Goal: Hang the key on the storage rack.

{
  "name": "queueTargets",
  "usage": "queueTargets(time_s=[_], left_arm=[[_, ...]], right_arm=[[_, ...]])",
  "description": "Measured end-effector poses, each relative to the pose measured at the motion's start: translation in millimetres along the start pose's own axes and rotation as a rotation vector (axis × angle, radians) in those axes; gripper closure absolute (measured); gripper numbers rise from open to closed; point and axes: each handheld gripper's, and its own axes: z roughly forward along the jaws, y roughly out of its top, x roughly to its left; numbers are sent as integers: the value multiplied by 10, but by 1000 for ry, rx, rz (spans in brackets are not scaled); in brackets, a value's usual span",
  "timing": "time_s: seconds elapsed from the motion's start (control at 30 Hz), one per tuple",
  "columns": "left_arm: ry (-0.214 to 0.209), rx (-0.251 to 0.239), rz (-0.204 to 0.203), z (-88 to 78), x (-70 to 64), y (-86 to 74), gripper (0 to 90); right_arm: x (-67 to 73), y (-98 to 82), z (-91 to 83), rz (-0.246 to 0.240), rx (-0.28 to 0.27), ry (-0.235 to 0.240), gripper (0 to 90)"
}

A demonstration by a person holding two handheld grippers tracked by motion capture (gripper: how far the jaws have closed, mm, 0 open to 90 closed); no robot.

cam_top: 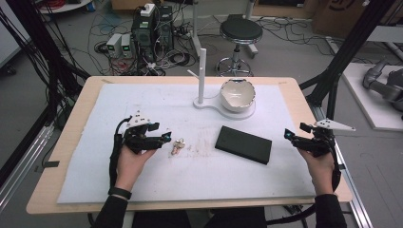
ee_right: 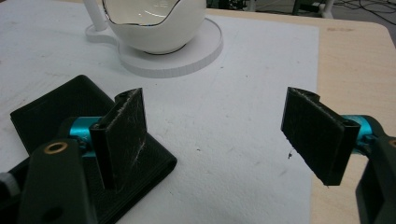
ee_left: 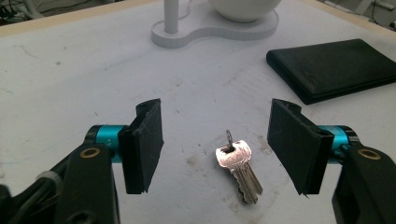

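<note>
White matting point(cam_top: 199, 175) covers the table, where the key point(ee_left: 239, 169) lies flat just left of the black wallet point(cam_top: 243, 144); the left gripper point(ee_left: 217, 147), jaws apart, should probably straddle it squarely, while the right gripper point(ee_right: 224, 140) waits, jaws apart, beyond the wallet.

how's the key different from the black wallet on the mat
The key is small, shiny metal with a toothed blade; the wallet is much larger, matte black and rectangular. The key lies between the open left claw's pads; the wallet sits nearer the right claw, not between its pads. Both lie flat on the white mat, ungripped.
</note>
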Motion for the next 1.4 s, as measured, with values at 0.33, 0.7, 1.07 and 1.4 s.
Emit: queueTargets(time_s=[0.33,0.7,1.07,1.4], left_arm=[[7,55,-10,274,-99,28,421],[39,136,-41,527,-168,8,510],[32,183,-88,619,-170,-27,630],[23,214,-113,661,-167,-56,722]], right_arm=[[-34,-18,-6,1,2,-4,229],[-76,-45,-47,11,3,-11,229],[-110,-72,-79,21,5,-16,232],[-140,-87,-79,29,4,-16,232]])
